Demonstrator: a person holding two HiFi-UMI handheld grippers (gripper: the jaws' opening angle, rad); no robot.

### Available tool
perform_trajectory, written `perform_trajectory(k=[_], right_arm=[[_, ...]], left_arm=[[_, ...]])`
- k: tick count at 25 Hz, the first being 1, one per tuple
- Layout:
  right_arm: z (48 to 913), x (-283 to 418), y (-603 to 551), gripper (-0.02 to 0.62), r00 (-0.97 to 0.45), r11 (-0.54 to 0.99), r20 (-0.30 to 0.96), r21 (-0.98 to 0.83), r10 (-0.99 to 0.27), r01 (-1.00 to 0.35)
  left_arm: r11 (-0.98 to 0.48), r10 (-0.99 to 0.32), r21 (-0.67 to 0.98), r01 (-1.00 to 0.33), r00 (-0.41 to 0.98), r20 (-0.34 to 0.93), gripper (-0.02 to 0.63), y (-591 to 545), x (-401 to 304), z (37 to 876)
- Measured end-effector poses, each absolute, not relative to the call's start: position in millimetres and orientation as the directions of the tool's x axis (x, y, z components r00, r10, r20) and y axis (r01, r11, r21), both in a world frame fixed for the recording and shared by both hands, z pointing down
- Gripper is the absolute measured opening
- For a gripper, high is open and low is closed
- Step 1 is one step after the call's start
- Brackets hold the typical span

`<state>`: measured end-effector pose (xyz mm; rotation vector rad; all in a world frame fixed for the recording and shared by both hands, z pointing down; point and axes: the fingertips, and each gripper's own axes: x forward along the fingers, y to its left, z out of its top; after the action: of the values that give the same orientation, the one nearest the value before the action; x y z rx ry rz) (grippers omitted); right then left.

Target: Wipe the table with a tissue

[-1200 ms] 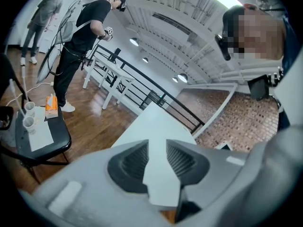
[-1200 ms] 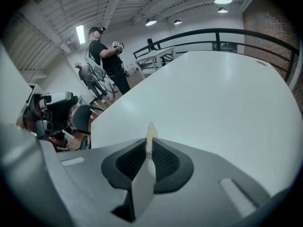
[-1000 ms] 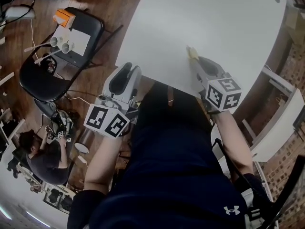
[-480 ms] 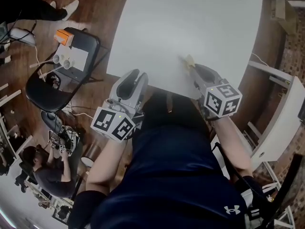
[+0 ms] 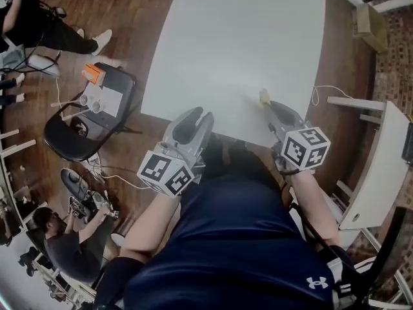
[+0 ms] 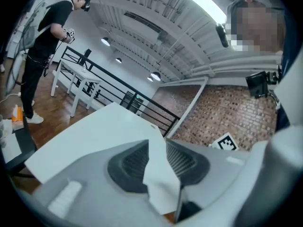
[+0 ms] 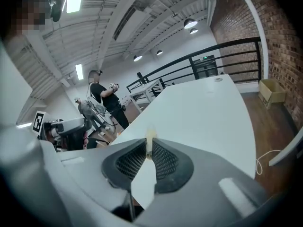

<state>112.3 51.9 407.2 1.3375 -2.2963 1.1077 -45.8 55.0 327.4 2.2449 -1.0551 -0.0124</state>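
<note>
The white table [image 5: 239, 37] fills the upper middle of the head view. A small yellowish tissue [image 5: 263, 95] lies against the tabletop near the front right edge, and my right gripper [image 5: 265, 101] is shut on it. The right gripper view shows the tissue [image 7: 150, 139] poking out from between the nearly closed pads, with the table [image 7: 203, 112] stretching ahead. My left gripper [image 5: 201, 115] hovers at the table's near edge. Its jaws stand slightly apart, with nothing visibly held; the left gripper view shows the table [image 6: 94, 131] ahead past its fingertips [image 6: 142, 148].
A black folding chair [image 5: 64, 141] holding cups and an orange box [image 5: 92, 74] stands on the wooden floor at left. People are at far left. A white shelf [image 5: 377, 166], a loose cable [image 5: 321, 90] and a cardboard box [image 5: 368, 19] are at right.
The head view has swung, so the table sits further left. My right gripper and the tissue now lie nearer the table's right edge. The left gripper has come up to the near edge.
</note>
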Motion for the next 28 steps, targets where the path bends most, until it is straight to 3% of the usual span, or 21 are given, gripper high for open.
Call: perform_trajectory(k=[7,20,28], right_arm=[[359.1,148.8,52.2,0.044,-0.508,0.279,0.47,-0.474,-0.722,-0.835],[251.0,163.4,51.4,0.044,-0.449,0.343,0.171,-0.431,-0.877,-0.835],[245.3,172.1,64.3,0.044,-0.393,0.311,0.116,-0.431,-0.912,-0.847]], left_arm=[[-0.51,-0.698,0.529,-0.678,0.686,0.206,0.117,57.7,-24.7,296.1],[-0.597,-0.684,0.49,-0.635,0.723,0.103,0.116,52.4,-2.3,254.2],[-0.608,-0.68,0.491,-0.624,0.728,0.083,0.115,48.7,0.1,245.1]])
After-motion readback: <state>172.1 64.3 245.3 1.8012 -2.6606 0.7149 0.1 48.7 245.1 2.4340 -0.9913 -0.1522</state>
